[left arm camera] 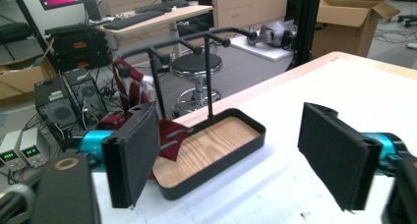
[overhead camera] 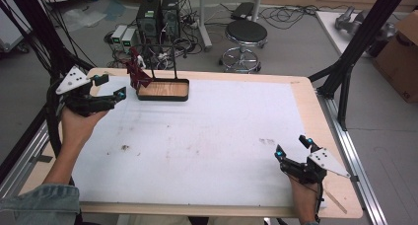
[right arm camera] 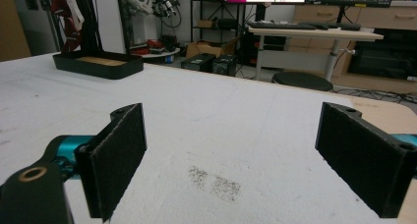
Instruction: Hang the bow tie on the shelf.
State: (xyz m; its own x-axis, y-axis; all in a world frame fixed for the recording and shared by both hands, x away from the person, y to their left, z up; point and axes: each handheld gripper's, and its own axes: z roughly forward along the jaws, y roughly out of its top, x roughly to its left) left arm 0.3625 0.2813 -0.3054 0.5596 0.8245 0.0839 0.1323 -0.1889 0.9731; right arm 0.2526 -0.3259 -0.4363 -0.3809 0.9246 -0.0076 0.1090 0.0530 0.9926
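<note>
Red striped tie (overhead camera: pixel 136 71) already hangs on the black stand (overhead camera: pixel 162 89) at the far-left of the surface (overhead camera: pixel 207 136). Left tool (overhead camera: pixel 109 88) sits just beside it, released, nothing between. Right tool (overhead camera: pixel 292 147) released, well apart. Hanging looks done; only withdrawal left.

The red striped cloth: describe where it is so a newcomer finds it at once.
Start at the white table and look to its far left edge for the black tray with a wooden floor. A thin black rack rises from it; the red striped cloth hangs over the rack's left end, the one soft, coloured thing there.
</note>
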